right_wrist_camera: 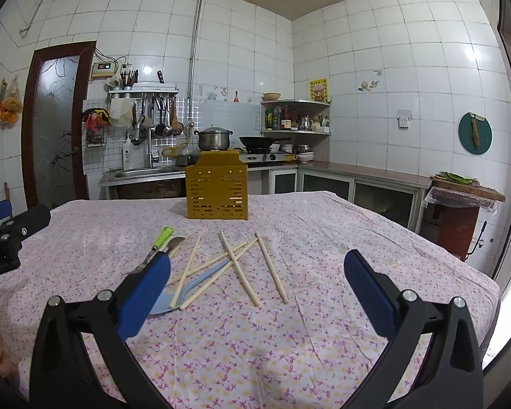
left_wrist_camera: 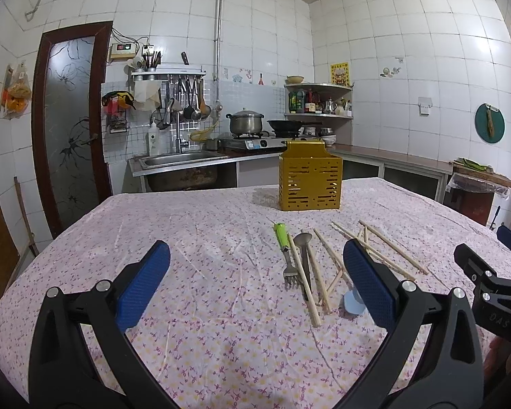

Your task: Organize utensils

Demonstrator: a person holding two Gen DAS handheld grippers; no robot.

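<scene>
A gold perforated utensil holder (left_wrist_camera: 310, 182) (right_wrist_camera: 217, 193) stands upright near the table's far edge. In front of it lie a green-handled fork (left_wrist_camera: 284, 250) (right_wrist_camera: 160, 238), a grey metal spoon (left_wrist_camera: 305, 255), a light blue spoon (right_wrist_camera: 184, 291) (left_wrist_camera: 353, 303) and several wooden chopsticks (left_wrist_camera: 385, 250) (right_wrist_camera: 236, 266), loosely crossed. My left gripper (left_wrist_camera: 255, 283) hovers open above the cloth, left of the pile. My right gripper (right_wrist_camera: 257, 289) is open too, just short of the chopsticks. Nothing sits between either pair of fingers.
The table wears a pink floral cloth (left_wrist_camera: 194, 238) (right_wrist_camera: 340, 231). Behind it run a sink (left_wrist_camera: 177, 160), a stove with a pot (left_wrist_camera: 245, 122) and wok, and corner shelves. The right gripper's body (left_wrist_camera: 487, 279) shows at the left view's right edge.
</scene>
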